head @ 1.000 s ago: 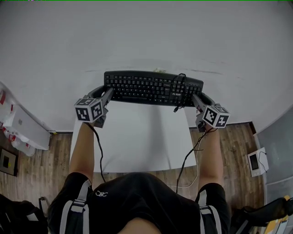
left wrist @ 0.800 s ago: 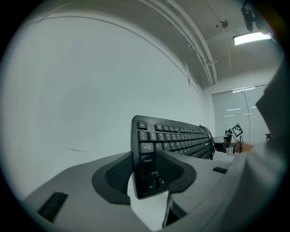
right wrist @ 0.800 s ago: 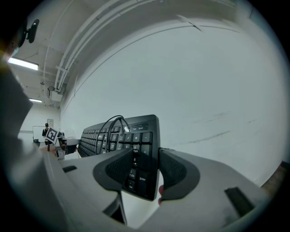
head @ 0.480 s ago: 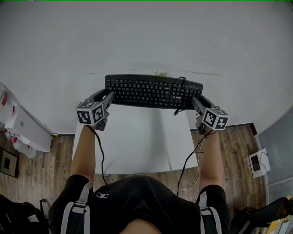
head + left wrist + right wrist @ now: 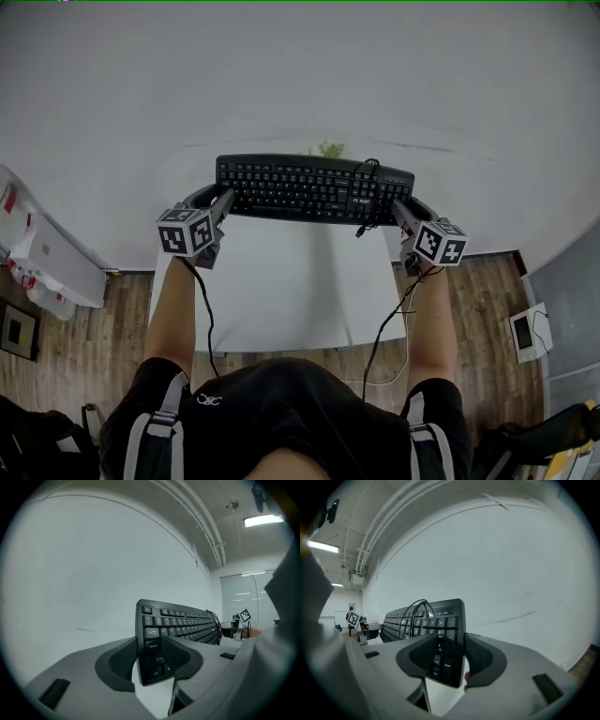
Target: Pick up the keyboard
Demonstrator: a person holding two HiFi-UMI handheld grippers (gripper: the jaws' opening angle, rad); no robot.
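A black keyboard (image 5: 314, 187) hangs level above the far edge of a small white table (image 5: 291, 291), held at both ends. My left gripper (image 5: 217, 199) is shut on its left end; in the left gripper view the pads clamp the keyboard (image 5: 183, 623) at the corner keys, at my left gripper (image 5: 152, 656). My right gripper (image 5: 405, 211) is shut on the right end; in the right gripper view my right gripper (image 5: 450, 660) pinches the keyboard (image 5: 417, 618) by the number pad. The keyboard's cable (image 5: 370, 178) lies coiled on its right part, its plug dangling.
A plain white wall (image 5: 300, 75) stands just beyond the keyboard. A small green thing (image 5: 328, 149) shows past its far edge. White boxes (image 5: 47, 262) stand at the left and a small device (image 5: 523, 333) lies on the wooden floor at the right. Gripper cables (image 5: 389, 319) hang over the table.
The keyboard and both grippers sit slightly lower in the head view, and more of the small green thing shows beyond the keyboard's far edge. Both grips are unchanged.
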